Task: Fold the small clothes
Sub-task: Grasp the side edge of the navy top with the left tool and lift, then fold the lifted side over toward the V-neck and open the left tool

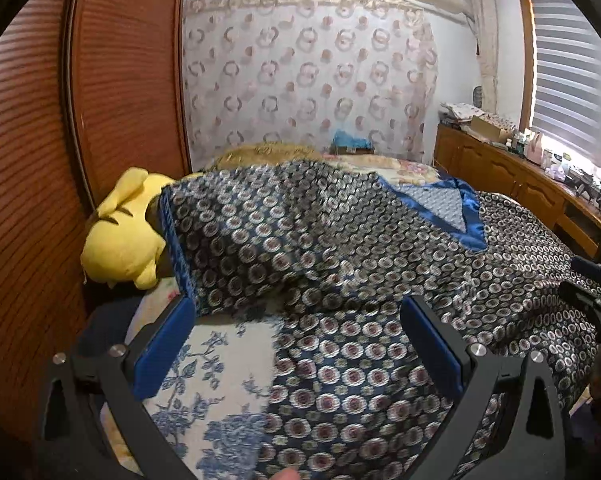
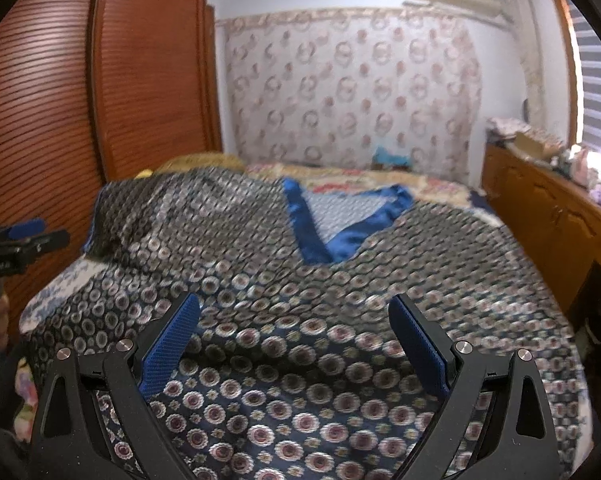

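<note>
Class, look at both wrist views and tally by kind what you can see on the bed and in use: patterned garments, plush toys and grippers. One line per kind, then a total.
Dark blue circle-patterned garment with satin blue collar: 1
Yellow plush toy: 1
Black two-finger grippers with blue pads, both open: 2 (left gripper, right gripper)
Total: 4
</note>
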The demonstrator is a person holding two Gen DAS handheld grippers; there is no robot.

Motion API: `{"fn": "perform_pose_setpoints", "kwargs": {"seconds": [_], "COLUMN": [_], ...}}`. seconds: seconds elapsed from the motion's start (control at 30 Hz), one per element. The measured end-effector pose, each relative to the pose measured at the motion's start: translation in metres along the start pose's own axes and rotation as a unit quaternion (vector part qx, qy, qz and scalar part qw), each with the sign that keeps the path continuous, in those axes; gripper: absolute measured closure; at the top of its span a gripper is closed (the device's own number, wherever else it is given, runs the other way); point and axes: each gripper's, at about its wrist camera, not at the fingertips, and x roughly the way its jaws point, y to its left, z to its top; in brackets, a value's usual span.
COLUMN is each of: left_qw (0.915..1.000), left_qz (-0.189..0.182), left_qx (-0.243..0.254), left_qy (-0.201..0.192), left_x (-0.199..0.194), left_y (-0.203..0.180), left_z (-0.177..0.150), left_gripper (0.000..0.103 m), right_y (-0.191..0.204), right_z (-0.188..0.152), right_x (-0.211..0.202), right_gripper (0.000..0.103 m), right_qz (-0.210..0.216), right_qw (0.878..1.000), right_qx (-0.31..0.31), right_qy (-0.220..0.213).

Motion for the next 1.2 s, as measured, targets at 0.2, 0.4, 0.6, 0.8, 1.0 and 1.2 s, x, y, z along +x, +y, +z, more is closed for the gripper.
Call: {"fn": "perform_pose_setpoints", "kwargs": {"seconds": [0.2, 0.4, 0.6, 0.8, 1.0, 1.2], "left_qw": [0.9997, 0.9987, 0.9942, 0.9868, 0.9859, 0.9857], "left_qz": [-0.009, -0.024, -0.04, -0.043, -0.042, -0.038], "left_qx": [-0.011, -0.021, -0.041, -0.079, -0.064, -0.048], "left_qy": [0.019, 0.041, 0.091, 0.135, 0.149, 0.157], "left_x": [0.012, 0.035, 0.073, 0.102, 0.109, 0.116], "left_y": [0.026, 0.051, 0.073, 0.095, 0.094, 0.097], "left_z": [0.001, 0.011, 0.017, 0.011, 0.007, 0.011], "left_gripper": [0.0, 0.0, 0.013, 0.025, 0.049, 0.051], "right_y": [0.004, 0.02, 0.04, 0.054, 0.056, 0.052], "right_z": [0.005, 0.017, 0.021, 0.01, 0.008, 0.009], "right_x": [0.019, 0.032, 0.042, 0.057, 0.06, 0.061], "right_gripper": [0.006, 0.006, 0.006, 0.006, 0.006, 0.006], "right_qz": [0.018, 0.036, 0.054, 0.054, 0.053, 0.058], "right_qw": [1.0, 0.999, 0.997, 0.994, 0.993, 0.994], "right_qx": [-0.002, -0.022, -0.048, -0.075, -0.077, -0.065], "right_qy": [0.02, 0.026, 0.034, 0.064, 0.07, 0.071]}}
